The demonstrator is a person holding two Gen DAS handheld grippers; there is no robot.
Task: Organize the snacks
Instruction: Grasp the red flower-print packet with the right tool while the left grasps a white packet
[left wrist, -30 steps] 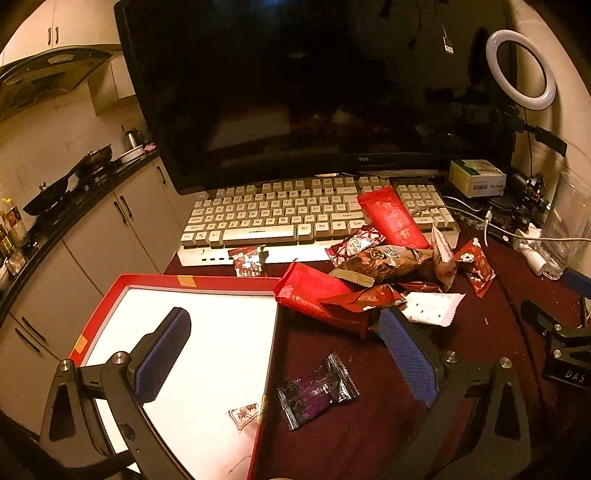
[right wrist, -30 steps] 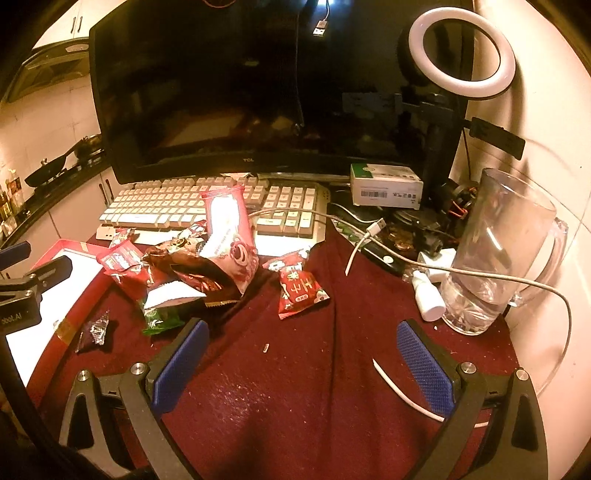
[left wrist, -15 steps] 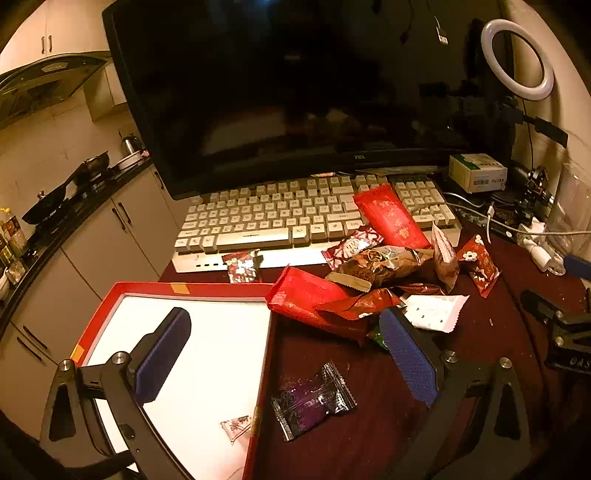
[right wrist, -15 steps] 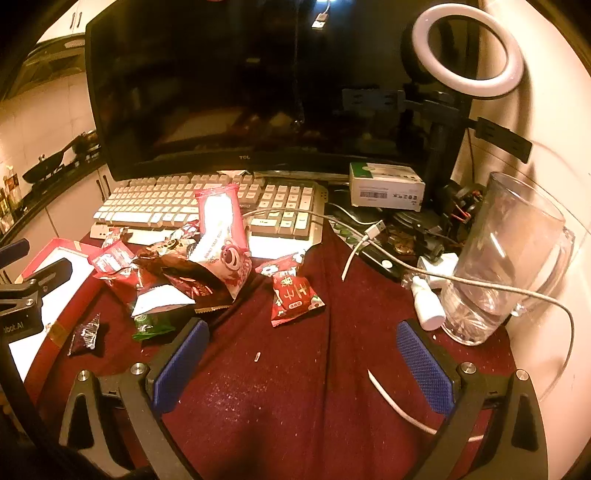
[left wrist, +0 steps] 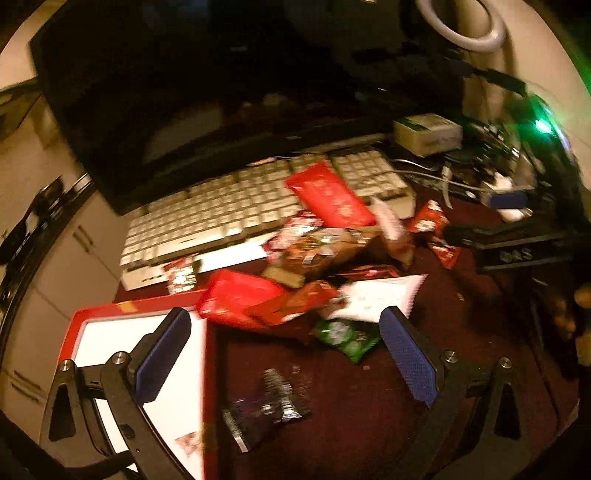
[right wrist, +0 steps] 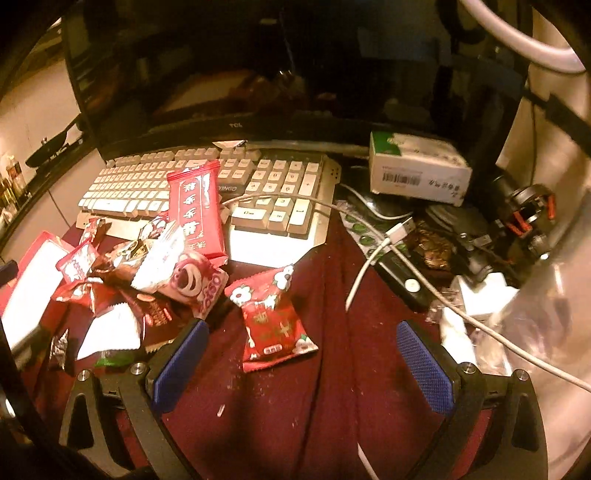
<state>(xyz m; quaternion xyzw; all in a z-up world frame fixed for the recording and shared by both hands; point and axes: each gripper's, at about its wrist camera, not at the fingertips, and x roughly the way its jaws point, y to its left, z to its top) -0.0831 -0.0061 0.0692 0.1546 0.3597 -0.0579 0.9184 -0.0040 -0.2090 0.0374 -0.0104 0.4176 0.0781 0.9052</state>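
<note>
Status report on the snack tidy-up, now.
Left tongs open, empty. Right tongs open, empty, red packet just ahead. Snack pile outside tray. White cable across right side.

Both grippers: black frames, silver screws, 2 fingers padded in textured blue.

Item count, as far as blur allows. Keyboards: one. Monitors: one. Red-rimmed trays with a white floor: one. Ring lights: one. White cartons with a green corner: one. White cables: at least two — one ends in a USB plug. Grippers: two, the left gripper and the right gripper. Snack packets: roughly a dozen — a heaped pile prevents an exact tally; distinct units include one long red packet, one red floral packet, one green packet, one dark purple packet.
</note>
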